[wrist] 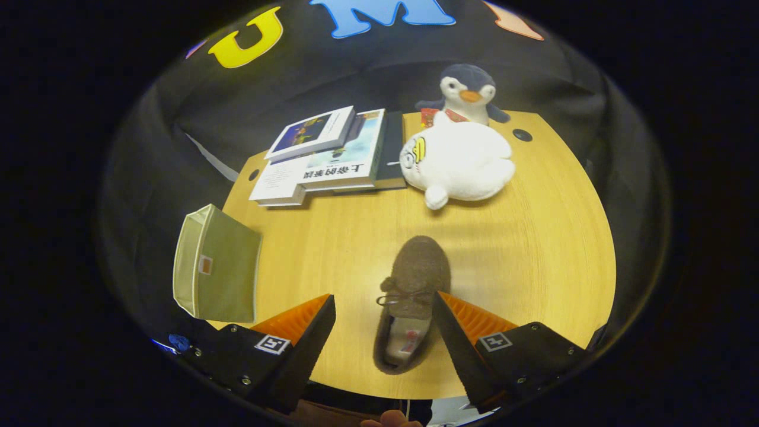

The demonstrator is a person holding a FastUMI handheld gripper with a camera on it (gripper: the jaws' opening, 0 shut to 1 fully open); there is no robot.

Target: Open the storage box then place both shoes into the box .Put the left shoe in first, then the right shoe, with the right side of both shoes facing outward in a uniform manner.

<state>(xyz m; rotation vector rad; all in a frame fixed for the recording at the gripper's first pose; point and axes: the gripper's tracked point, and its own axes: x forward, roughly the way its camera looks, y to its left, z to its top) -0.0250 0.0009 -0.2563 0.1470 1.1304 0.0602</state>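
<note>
A brown fuzzy lace-up shoe (412, 299) lies on the wooden table (533, 249), toe pointing away from me, heel nearest me. My gripper (384, 305) is open above it, and the shoe sits between the two fingers, close against the right finger (450, 332). The left finger (311, 332) stands well apart from the shoe. A green fabric storage box (216, 267) rests at the table's left edge, beyond the left finger; whether it is open cannot be told from here.
A stack of books (329, 157) lies at the far left of the table. A white plush toy (459, 163) lies beside the books, with a penguin plush (468, 92) behind it. A fingertip (388, 420) shows below the table's near edge.
</note>
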